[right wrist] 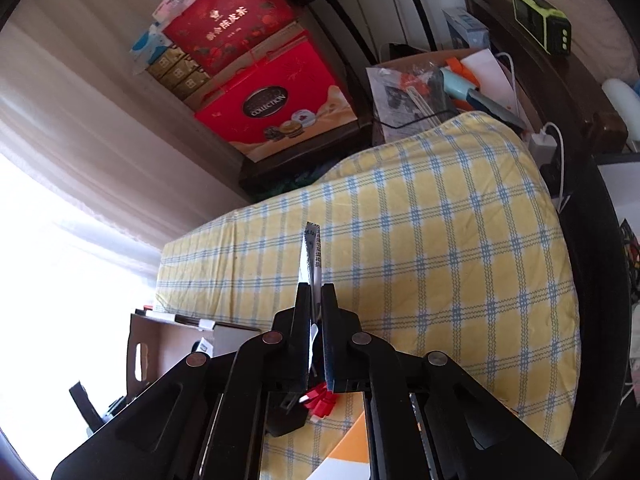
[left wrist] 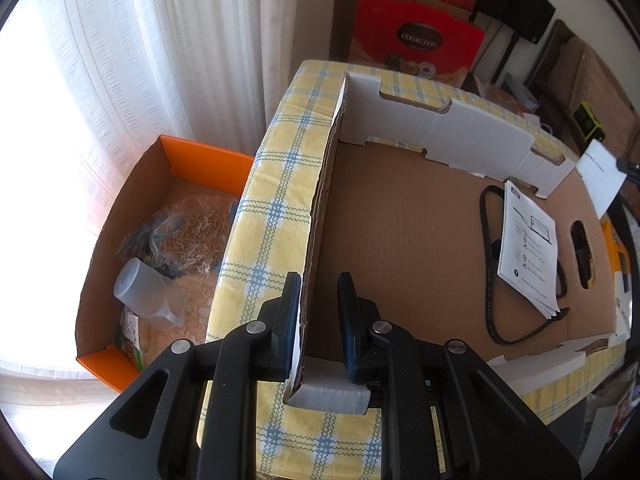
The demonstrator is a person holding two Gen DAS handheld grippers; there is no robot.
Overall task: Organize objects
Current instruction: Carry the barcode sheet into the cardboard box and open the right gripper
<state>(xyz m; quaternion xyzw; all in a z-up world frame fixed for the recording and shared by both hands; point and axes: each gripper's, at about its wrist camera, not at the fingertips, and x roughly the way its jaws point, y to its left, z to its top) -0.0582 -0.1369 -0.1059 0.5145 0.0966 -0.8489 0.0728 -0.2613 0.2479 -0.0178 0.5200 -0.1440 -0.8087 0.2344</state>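
A large open cardboard box lies on a yellow-and-blue checked bed. My left gripper straddles the box's left wall, its jaws apart with the wall against the left pad. Inside the box lie a white instruction booklet and a black cable. My right gripper is shut on a thin white paper sheet with printed text, held edge-on above the checked bed. That paper also shows at the right edge of the left wrist view.
An orange-edged box on the floor by the curtain holds plastic bags and a translucent cup. Red gift boxes stand beyond the bed. A cluttered box and a green device sit at the bed's far side.
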